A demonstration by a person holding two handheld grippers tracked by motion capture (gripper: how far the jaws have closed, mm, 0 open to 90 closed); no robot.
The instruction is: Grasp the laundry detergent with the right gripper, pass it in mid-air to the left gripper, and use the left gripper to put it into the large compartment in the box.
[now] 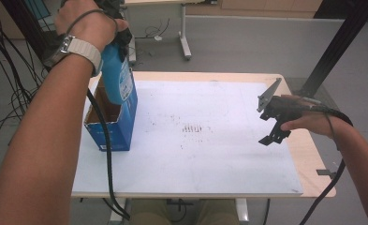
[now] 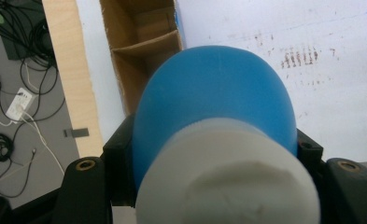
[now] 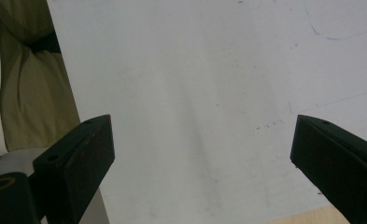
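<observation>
Left tool (image 1: 110, 18) pinches a blue bottle (image 1: 115, 75) near its white cap (image 2: 228, 179), holding it upright above the open box (image 1: 110, 123) at the bench's (image 1: 308, 150) left edge. Bottle base looks to sit at or just inside the box opening; exact depth can't be told. Left gripper view looks down past the bottle into the box: a cardboard divider (image 2: 146, 43) splits it into compartments.

Right tool (image 1: 274, 125) hangs over the right side of the white sheet (image 1: 209, 154), jaws spread, holding nothing, well apart from the box.

Risks, as judgement:
- Bottle base could catch the divider or box rim if it comes down off-centre, jamming or tipping.
- Box is light and unbraced; a sideways push from the bottle could slide or topple it off the near bench edge.
- Grip is high on the bottle, so it may swing or slip in the jaws.
- Left cable (image 1: 107, 154) drapes beside the box and could drag it.
</observation>
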